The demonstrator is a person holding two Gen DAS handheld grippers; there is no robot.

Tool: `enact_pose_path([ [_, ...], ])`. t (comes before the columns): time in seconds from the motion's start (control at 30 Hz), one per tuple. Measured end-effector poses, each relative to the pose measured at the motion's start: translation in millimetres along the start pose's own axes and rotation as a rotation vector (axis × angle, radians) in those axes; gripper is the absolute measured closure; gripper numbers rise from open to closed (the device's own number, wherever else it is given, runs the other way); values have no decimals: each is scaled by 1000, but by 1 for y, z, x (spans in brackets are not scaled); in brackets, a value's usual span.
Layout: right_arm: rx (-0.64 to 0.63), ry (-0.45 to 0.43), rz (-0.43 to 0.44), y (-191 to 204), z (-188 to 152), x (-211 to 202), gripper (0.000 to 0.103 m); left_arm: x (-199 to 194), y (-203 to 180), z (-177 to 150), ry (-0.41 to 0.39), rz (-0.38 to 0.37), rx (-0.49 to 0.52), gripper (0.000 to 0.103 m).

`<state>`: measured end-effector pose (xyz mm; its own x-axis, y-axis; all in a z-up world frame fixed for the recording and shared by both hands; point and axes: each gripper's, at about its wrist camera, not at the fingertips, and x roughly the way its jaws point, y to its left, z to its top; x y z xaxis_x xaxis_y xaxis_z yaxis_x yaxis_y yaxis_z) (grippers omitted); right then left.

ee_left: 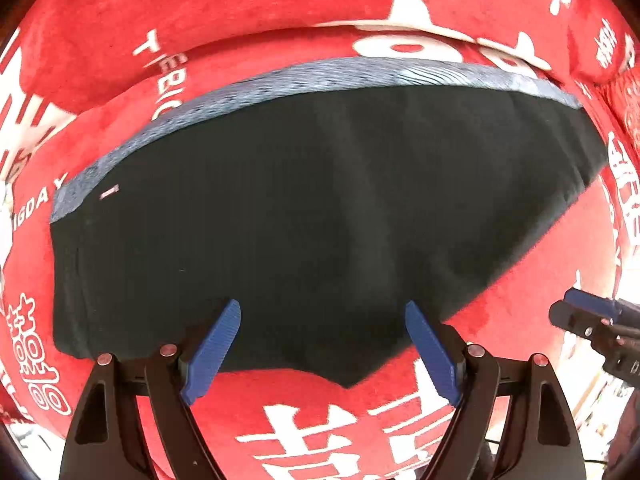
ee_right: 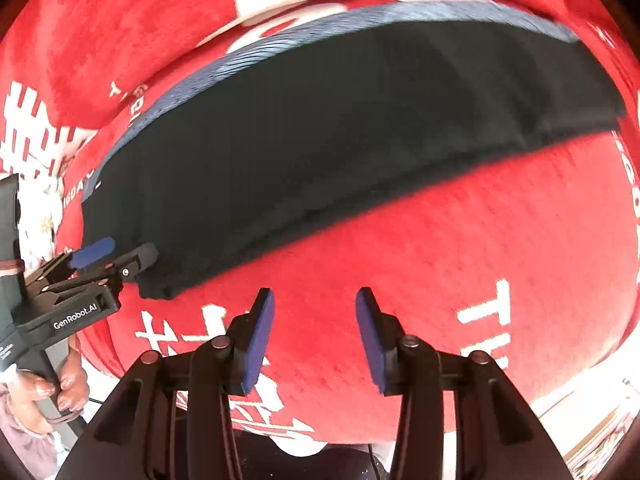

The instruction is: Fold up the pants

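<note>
Pants [ee_left: 312,216] lay flat on the red blanket [ee_left: 248,12], grey waistband at twelve o'clock. Left gripper [ee_left: 322,312] hovered over the six o'clock hem, fingers spread, apparently to seize it. Right gripper [ee_right: 314,300], fingers spread, waited over bare blanket.

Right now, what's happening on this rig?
A person with a handheld gripper in each hand is folding dark pants laid flat on a red blanket with white lettering. The pants look already folded into a compact shape, the grey-blue waistband along the far edge. The left gripper is open, its fingers over the near edge of the pants. The right gripper is open too, hovering over bare blanket and holding nothing.
</note>
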<state>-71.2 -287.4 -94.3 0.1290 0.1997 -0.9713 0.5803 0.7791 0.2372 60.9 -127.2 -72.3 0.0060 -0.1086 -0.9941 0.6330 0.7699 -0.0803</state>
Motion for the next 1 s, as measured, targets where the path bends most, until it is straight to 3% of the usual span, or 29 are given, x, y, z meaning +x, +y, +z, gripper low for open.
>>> enact_pose_path([
  [0.3, 181, -28, 82, -71, 2, -10, 55, -7, -39, 24, 7, -7, -3, 17],
  [0.5, 372, -167, 203, -155, 37, -40, 55, 8, -62, 53, 10, -21, -99, 17],
  [0.6, 508, -245, 248, -210, 58, -45, 55, 28, -63, 51, 50, 9, -154, 17],
  [0.73, 652, -288, 343, -262, 81, -33, 55, 27, -69, 45, 13, 37, -137, 17],
  [0.97, 632, -285, 444, -284, 106, -25, 55, 26, -65, 46, 13, 43, -168, 17],
  [1.0, 622, -277, 444, -284, 108, -24, 59, 27, -68, 47, 11, 46, -170, 17],
])
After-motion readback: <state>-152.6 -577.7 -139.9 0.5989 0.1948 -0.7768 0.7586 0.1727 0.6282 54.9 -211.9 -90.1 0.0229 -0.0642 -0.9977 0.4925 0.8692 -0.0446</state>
